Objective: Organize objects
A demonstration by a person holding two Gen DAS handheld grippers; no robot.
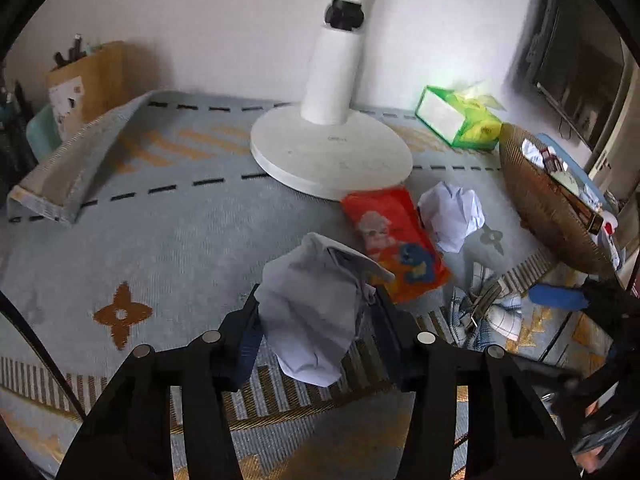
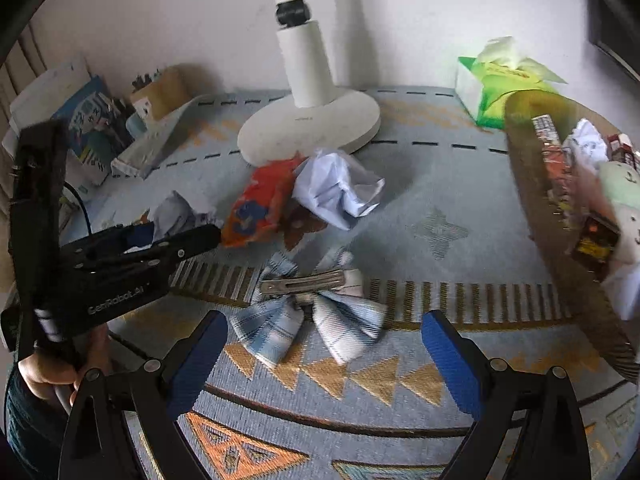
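Note:
My left gripper (image 1: 316, 320) is shut on a crumpled grey-white paper ball (image 1: 312, 308), low over the blue patterned rug (image 1: 160, 240). The right wrist view shows it too, the left gripper (image 2: 132, 248) at the left with the paper ball (image 2: 176, 212) in it. My right gripper (image 2: 322, 320) stands open just above a blue plaid bow hair clip (image 2: 308, 308) lying clip side up; nothing is held. Beyond lie a red snack packet (image 1: 396, 240) and a second crumpled paper (image 1: 452, 216). A woven basket (image 2: 560, 248) holding several items sits at the right.
A white fan base (image 1: 332, 152) and its pole stand at the back centre by the wall. A green tissue box (image 1: 460, 120) sits behind the basket. The rug's left edge is folded up (image 1: 72, 168) beside a box of pens (image 1: 84, 80) and books.

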